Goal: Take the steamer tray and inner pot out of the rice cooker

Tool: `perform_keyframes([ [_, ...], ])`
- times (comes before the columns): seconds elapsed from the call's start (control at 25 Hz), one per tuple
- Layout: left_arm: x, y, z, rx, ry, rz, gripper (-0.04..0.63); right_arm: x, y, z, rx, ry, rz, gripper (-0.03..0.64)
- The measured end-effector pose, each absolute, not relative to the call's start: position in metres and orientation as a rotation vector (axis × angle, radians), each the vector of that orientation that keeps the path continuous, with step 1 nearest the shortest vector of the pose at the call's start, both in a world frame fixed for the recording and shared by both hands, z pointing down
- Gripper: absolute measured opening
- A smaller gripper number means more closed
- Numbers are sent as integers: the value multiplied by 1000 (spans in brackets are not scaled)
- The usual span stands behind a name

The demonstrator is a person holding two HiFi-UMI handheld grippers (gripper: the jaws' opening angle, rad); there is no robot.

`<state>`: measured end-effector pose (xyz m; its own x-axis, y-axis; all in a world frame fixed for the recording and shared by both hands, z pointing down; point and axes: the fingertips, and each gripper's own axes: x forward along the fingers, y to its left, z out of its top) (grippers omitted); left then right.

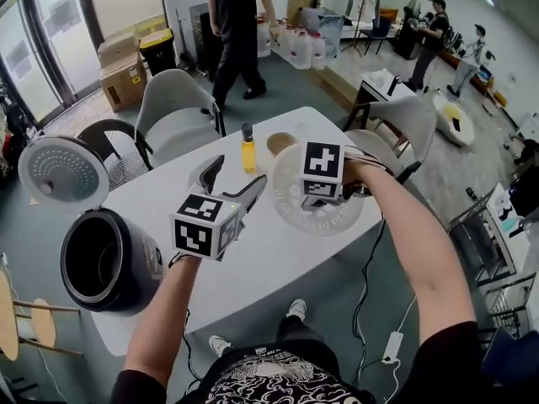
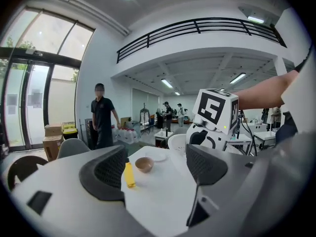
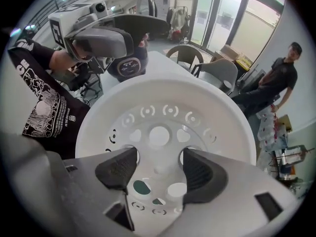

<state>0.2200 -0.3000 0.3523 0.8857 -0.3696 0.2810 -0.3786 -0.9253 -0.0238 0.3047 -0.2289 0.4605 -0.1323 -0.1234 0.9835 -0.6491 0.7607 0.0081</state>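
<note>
Tray step almost done: the right gripper (image 3: 159, 168) seems to pinch the tray (image 1: 330, 217) by its middle, over the table's (image 1: 278, 268) right side. The left gripper (image 2: 154, 168) is spread, empty. Next, set it down, then lift the pot (image 1: 91, 259) from the cooker (image 1: 135, 268), near left.

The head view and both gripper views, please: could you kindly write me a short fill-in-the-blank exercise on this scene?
1. The rice cooker has its lid ___.
2. The right gripper is closed on the steamer tray, whose colour is ___.
3. The left gripper has open jaws with ___ between them.
4. The bottle on the table is ___ in colour.
Missing words: open; white; nothing; yellow.
</note>
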Motion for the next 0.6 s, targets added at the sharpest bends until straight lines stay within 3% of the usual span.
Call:
perform_keyframes([
  [0.32, 414, -300, 417, 2988, -524, 514, 379, 495, -211, 524, 646, -1645, 590, 307],
  [0.6, 503, -303, 471, 2940, -453, 607, 379, 585, -218, 574, 700, -1647, 643, 308],
])
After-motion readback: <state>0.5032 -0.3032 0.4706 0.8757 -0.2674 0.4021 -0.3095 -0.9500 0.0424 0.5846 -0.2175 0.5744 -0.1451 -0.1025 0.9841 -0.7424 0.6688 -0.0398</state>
